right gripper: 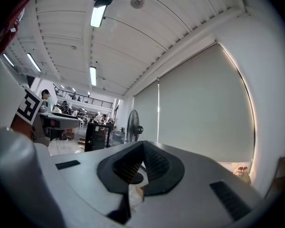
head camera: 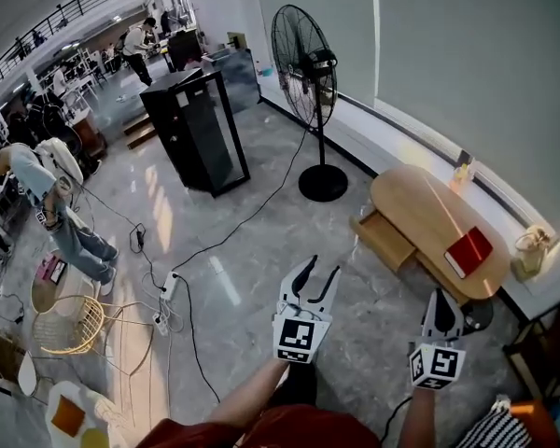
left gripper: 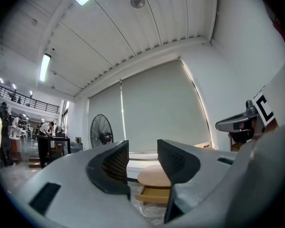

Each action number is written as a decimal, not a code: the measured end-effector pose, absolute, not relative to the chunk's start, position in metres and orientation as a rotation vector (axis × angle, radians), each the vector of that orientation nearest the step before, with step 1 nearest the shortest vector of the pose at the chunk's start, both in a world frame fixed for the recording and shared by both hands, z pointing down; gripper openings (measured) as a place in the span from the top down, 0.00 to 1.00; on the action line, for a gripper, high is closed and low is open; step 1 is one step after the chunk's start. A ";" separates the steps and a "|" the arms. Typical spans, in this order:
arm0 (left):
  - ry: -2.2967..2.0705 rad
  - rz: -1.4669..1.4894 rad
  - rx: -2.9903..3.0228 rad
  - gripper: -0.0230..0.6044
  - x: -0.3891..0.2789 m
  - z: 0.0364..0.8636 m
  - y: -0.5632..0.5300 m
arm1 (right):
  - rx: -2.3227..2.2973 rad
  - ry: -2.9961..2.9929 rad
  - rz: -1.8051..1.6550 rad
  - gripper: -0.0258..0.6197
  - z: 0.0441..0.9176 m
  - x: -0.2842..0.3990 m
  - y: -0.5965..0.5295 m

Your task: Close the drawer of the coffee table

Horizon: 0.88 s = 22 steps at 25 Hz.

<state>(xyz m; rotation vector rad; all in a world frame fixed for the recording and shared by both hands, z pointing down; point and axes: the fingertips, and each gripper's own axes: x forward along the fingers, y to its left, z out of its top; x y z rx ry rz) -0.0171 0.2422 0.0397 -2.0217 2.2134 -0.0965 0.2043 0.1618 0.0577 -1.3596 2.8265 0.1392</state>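
An oval wooden coffee table [head camera: 427, 215] stands by the window wall at the right of the head view, its drawer [head camera: 384, 240] pulled out toward the room. A red book [head camera: 469, 252] lies on its top. My left gripper [head camera: 322, 267] is held level over the floor, short of the drawer, jaws open and empty. In the left gripper view the table [left gripper: 154, 175] and open drawer [left gripper: 154, 195] show in the gap of that gripper [left gripper: 142, 158]. My right gripper [head camera: 444, 297] hovers near the table's near end. Its tips [right gripper: 142, 145] meet, with nothing held.
A standing fan [head camera: 308, 63] and a black cabinet [head camera: 194, 129] stand farther back on the floor. Cables and a power strip [head camera: 168, 289] run across the tiles at left. A person [head camera: 56, 203] and a wire chair [head camera: 65, 325] are at far left. A bag [head camera: 532, 250] sits beside the table.
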 end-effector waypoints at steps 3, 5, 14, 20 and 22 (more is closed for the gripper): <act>2.171 -0.081 -2.059 0.69 -0.035 0.040 0.204 | -1.419 2.805 0.151 0.96 0.057 0.189 0.132; 2.143 -0.082 -2.089 0.69 -0.051 0.040 0.176 | -1.456 2.791 0.150 0.96 0.054 0.174 0.111; 2.083 -0.067 -2.199 0.69 -0.139 0.050 0.072 | -1.569 2.771 0.139 0.96 0.052 0.088 0.033; 2.036 -0.052 -2.267 0.69 -0.174 0.058 0.026 | -1.665 2.759 0.157 0.96 0.054 0.056 0.002; 2.021 -0.050 -2.291 0.69 -0.177 0.061 0.010 | -1.695 2.752 0.159 0.96 0.055 0.054 -0.008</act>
